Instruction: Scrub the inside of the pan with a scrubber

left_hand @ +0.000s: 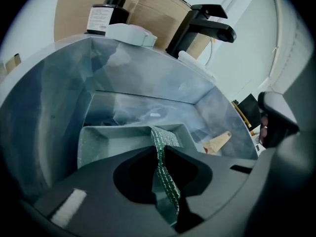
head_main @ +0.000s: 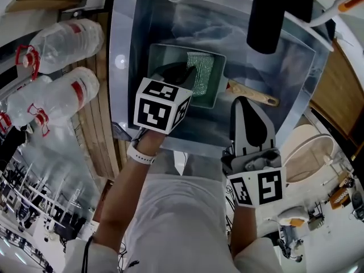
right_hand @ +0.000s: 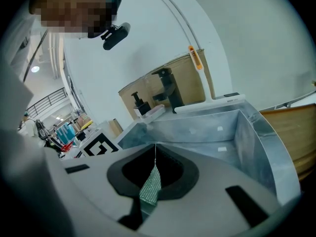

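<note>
Currently the left gripper (head_main: pixel 189 70), pinched on the green scrubber (head_main: pixel 202 75), holds it inside the pan (head_main: pixel 163 56) in the sink (head_main: pixel 296 67), while the right gripper (head_main: pixel 242 100), clamped on a mesh scrap (right_hand: pixel 149 186), hovers nearer; rubbing strokes likely come next.

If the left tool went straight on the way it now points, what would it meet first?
Probably the floor of the pan, through the scrubber that the left tool pinches and that lies there just ahead. Depth is unclear, so contact may exist already.

One pan (head_main: pixel 165 56), one faucet (head_main: pixel 270 16), two bottles (head_main: pixel 68 41) (head_main: pixel 57 98)
</note>
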Motion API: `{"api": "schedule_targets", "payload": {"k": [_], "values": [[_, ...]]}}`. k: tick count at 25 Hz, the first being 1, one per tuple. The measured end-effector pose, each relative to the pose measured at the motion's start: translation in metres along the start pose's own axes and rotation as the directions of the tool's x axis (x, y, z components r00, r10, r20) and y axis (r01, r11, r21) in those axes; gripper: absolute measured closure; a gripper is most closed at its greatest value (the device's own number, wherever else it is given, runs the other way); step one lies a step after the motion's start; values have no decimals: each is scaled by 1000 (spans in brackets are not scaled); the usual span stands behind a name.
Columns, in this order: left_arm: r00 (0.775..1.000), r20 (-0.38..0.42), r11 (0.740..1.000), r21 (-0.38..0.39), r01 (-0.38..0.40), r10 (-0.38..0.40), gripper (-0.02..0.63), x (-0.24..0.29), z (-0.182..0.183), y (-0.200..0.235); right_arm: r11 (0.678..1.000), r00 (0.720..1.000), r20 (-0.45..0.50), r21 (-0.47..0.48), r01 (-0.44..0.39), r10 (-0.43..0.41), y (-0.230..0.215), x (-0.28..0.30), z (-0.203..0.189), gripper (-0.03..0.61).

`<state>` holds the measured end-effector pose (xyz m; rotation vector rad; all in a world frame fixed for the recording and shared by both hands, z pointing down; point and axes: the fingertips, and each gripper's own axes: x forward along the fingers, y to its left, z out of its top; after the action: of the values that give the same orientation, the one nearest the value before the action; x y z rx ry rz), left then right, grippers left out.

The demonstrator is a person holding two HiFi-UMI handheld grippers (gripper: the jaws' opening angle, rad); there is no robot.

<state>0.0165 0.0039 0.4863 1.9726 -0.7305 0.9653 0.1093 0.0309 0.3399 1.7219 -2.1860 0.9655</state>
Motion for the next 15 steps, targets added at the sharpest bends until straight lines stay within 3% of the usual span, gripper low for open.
{"api": "schedule_targets", "payload": {"k": [8,15], "values": [[994,-15,994,14,-110,110,555,-22,0,29,999,999,3,-8,-32,32,13,5,4,571],[973,-35,974,9,-227,227,555,-39,-2,45,999,999,6,-14,-42,42,11,2,6,571]]}}
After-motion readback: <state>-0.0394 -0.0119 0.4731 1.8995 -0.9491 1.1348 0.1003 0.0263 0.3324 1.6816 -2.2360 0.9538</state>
